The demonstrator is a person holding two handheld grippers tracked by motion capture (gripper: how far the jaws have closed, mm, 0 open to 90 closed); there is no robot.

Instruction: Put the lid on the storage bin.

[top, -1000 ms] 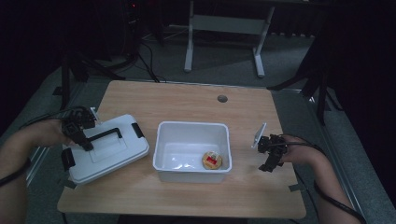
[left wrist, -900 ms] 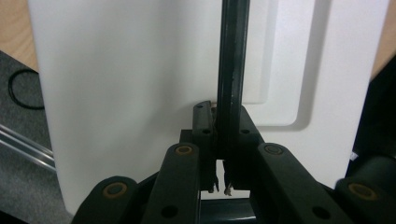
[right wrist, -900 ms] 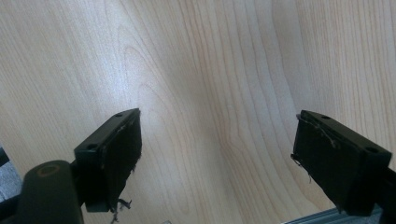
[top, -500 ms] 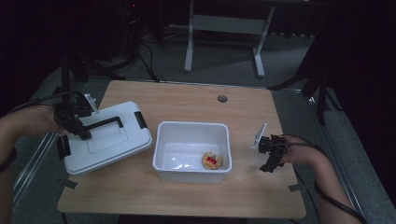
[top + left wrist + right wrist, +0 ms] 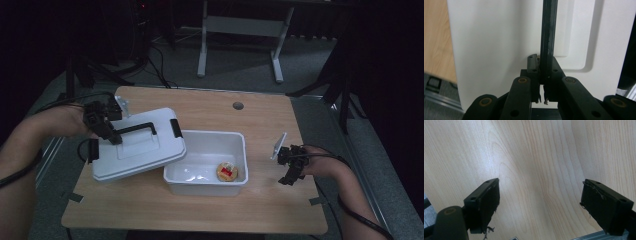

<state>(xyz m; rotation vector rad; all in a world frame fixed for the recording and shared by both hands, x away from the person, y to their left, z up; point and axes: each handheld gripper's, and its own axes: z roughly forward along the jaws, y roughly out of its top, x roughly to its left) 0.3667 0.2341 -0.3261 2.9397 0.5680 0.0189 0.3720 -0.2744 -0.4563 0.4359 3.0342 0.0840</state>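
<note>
A white lid with a black handle and black end clips hangs tilted, its right edge over the left rim of the open white bin. My left gripper is shut on the handle's left end; up close the handle bar runs between the closed jaws against the white lid. Inside the bin lies a small round yellow and red item. My right gripper hovers open over bare wood to the right of the bin, its gap holding nothing.
The wooden table has a round cable hole near its far edge. A white desk frame stands on the floor behind. Bare wood shows along the front and at the far right.
The left gripper has lifted the lid by its handle and carried it right, so it now overlaps the bin's left rim. The right gripper has stayed in place.
</note>
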